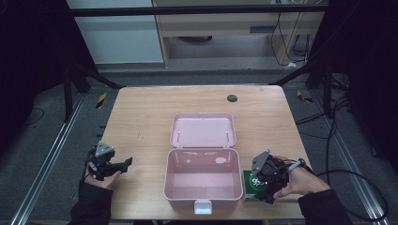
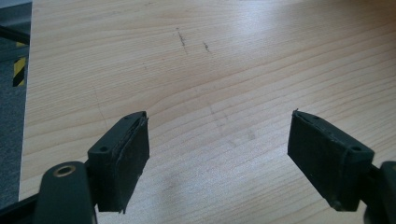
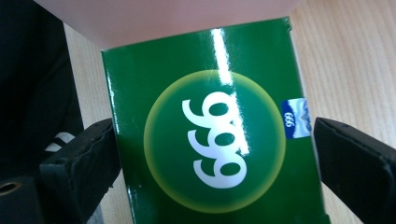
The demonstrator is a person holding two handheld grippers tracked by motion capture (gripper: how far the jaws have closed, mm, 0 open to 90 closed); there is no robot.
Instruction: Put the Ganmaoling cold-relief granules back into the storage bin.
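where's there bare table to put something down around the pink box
Free: the wide strip of table left of the pink box, beyond the left gripper, and the far band between the lid and the dark round spot. Crowded: the near right corner, where the right gripper straddles the green carton beside the box.

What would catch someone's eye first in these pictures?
The open pink box in the middle of the wooden table, its lid laid back. Next, the green carton marked 999 beside the box's right wall, with the right gripper straddling it.
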